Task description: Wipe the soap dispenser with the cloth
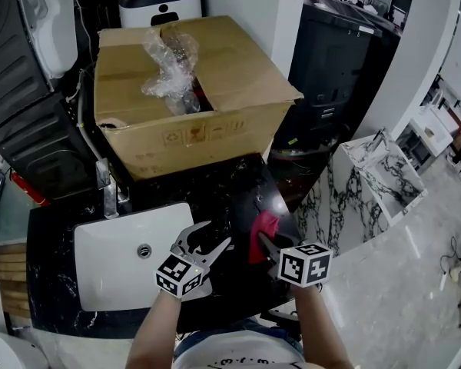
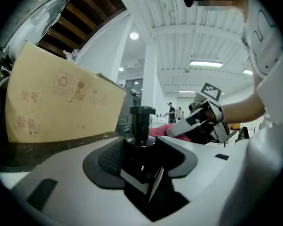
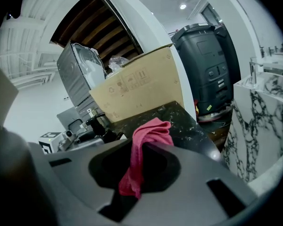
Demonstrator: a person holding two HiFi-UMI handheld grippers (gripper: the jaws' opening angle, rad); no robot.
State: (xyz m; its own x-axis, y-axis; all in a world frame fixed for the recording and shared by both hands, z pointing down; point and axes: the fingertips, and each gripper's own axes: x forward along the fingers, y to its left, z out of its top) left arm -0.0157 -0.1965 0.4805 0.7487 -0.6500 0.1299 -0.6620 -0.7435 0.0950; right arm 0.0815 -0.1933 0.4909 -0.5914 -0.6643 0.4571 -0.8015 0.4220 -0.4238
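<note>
The black pump soap dispenser point(image 2: 141, 119) stands upright between the jaws of my left gripper point(image 2: 141, 147), whose pads close on its body. In the head view my left gripper point(image 1: 217, 235) hangs over the black counter point(image 1: 223, 187) just right of the sink, and the dispenser is lost against the dark stone. My right gripper point(image 1: 266, 244) is shut on a pink cloth point(image 1: 264, 224), which hangs from its jaws a short way right of the left gripper. In the right gripper view the cloth point(image 3: 148, 133) drapes from my right gripper point(image 3: 144, 157), with the dispenser point(image 3: 98, 122) off to the left.
A big open cardboard box point(image 1: 192, 91) with crumpled plastic fills the back of the counter. A white sink point(image 1: 131, 256) with a chrome tap point(image 1: 107, 192) lies at the left. A black bin point(image 1: 330, 60) and a marble stand point(image 1: 376, 175) are at the right.
</note>
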